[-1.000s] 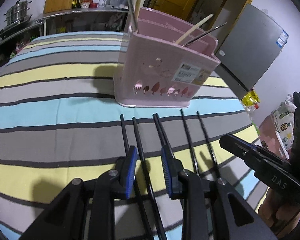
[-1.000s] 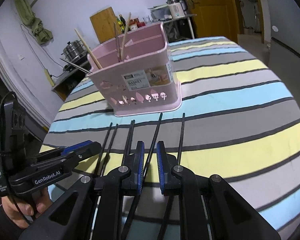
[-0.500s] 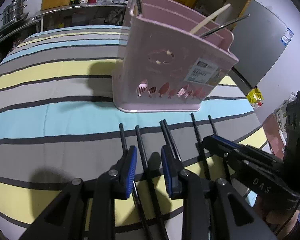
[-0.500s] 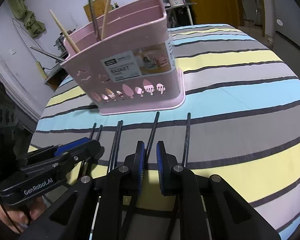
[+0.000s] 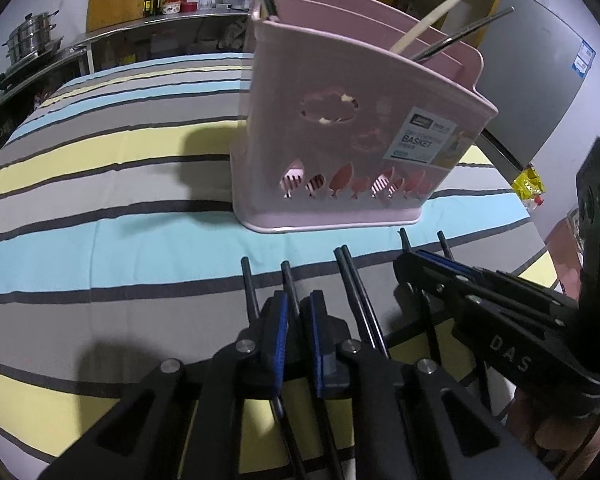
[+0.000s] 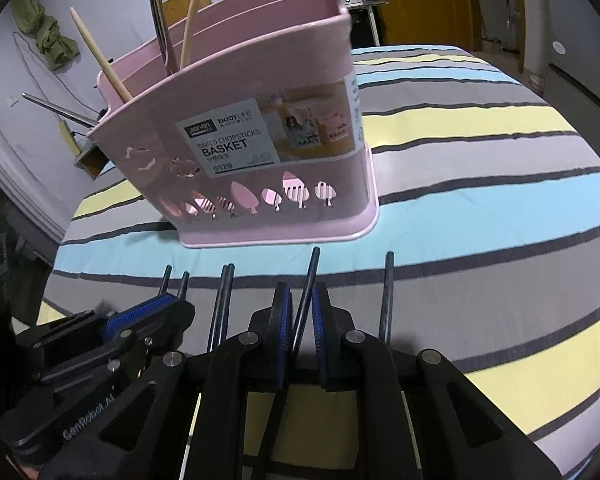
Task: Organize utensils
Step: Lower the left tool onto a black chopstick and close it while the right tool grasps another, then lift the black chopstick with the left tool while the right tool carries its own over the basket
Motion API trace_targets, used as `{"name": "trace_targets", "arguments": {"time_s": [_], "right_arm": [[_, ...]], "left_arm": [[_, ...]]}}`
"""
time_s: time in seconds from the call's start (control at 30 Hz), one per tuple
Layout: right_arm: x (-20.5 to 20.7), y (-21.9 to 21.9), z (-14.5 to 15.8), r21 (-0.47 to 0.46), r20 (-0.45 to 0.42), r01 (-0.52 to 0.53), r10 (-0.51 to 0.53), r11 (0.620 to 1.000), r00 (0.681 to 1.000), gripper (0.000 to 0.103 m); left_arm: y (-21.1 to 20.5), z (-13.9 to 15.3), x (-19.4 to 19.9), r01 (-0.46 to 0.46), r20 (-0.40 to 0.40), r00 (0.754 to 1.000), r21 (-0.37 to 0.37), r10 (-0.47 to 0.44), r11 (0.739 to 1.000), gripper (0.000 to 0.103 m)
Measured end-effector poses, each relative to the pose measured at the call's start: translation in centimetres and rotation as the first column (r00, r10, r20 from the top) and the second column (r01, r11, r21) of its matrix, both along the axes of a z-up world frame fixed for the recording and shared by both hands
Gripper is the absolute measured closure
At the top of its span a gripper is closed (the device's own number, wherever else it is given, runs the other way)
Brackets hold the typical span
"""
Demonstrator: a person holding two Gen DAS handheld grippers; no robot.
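Black chopsticks (image 6: 306, 292) sit between both grippers' (image 6: 302, 312) slightly spread jaws, so it's the pickup step; next, pinch and lift toward the pink basket (image 6: 260, 152).

A pink chopstick basket (image 6: 260, 148) stands upright on the striped counter (image 6: 480, 208), holding wooden and metal chopsticks (image 6: 100, 60) that lean out. Black chopsticks (image 6: 308, 280) lie side by side just before it.

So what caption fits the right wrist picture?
Right gripper straddles a black chopstick before the pink basket.
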State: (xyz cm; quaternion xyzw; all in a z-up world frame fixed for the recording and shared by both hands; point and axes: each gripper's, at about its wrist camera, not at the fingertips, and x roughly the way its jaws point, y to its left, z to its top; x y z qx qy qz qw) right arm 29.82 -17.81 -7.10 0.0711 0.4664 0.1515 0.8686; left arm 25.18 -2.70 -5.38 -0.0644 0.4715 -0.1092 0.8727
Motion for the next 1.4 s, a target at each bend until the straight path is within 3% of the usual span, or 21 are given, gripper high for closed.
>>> {"name": "trace_targets", "arguments": {"time_s": [0.2,0.43,0.67,0.9,1.13,1.4], "right_arm": [[0.4,0.5,0.0,-0.056,-0.003,-0.015,0.015,0.998,1.000,0.095],[0.0,0.6,0.1,-0.049,-0.023,-0.020,0.019,0.999,1.000,0.096],[0.0,0.8,0.2,-0.060,-0.022,-0.033,0.032,0.998,0.999,0.097],[-0.8,0.2,1.7,-0.017,0.006,-0.040,0.041,0.999,0.999,0.099],[-2.0,-1.0,5.5,0.005,0.073,-0.036,0.036,0.999,0.997,0.099],[-4.0,-2.5,11.4,0.028,0.190,-0.028,0.023,0.999,0.982,0.099]], "left_arm": [[-0.2,0.0,0.1,-0.005,0.000,1.000,0.011,0.005,1.000,0.095],[-0.3,0.1,-0.2,-0.006,-0.024,1.000,0.004,0.006,1.000,0.095],[-1.3,0.2,-0.3,0.007,-0.029,1.000,0.076,-0.005,0.997,0.095],[-0.9,1.0,-0.2,0.007,-0.042,0.999,0.033,-0.006,0.999,0.096],[-0.3,4.4,-1.6,0.013,0.020,1.000,-0.014,-0.013,1.000,0.097],[0.3,10.6,-3.8,0.038,0.144,0.989,-0.032,-0.033,0.999,0.098]]}}
